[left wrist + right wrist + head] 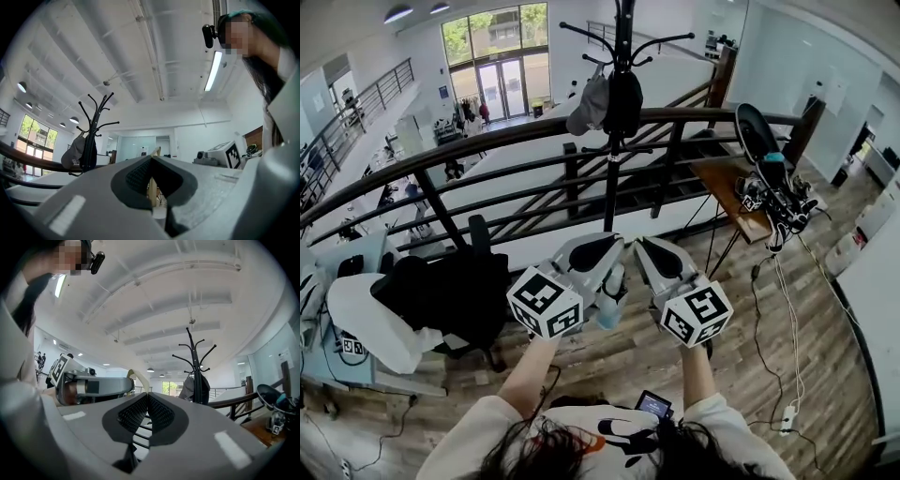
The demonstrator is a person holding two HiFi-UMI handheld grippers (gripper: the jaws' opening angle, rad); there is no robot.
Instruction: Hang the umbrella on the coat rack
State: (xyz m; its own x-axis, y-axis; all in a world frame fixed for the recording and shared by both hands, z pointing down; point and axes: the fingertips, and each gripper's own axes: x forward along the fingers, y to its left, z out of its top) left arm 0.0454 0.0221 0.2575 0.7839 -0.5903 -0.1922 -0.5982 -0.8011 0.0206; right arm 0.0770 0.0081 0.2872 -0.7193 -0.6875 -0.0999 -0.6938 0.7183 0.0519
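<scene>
The black coat rack point(613, 178) stands ahead by the railing; it also shows in the left gripper view point(95, 117) and the right gripper view point(196, 357). Both grippers are held side by side before me, tips nearly touching. My left gripper point(615, 247) is shut on the umbrella's beige curved handle point(153, 187). The handle point(137, 378) arcs down into the tips of my right gripper point(148, 397), which looks shut on its end. A pale blue part of the umbrella point(610, 305) hangs between the two grippers. The rest of the umbrella is hidden.
A grey cap point(589, 103) and a dark bag point(625, 101) hang on the rack. A dark curved railing point(487, 141) runs across in front of it. A chair piled with clothes point(441, 291) stands at left, camera gear on a stand point(773, 197) at right.
</scene>
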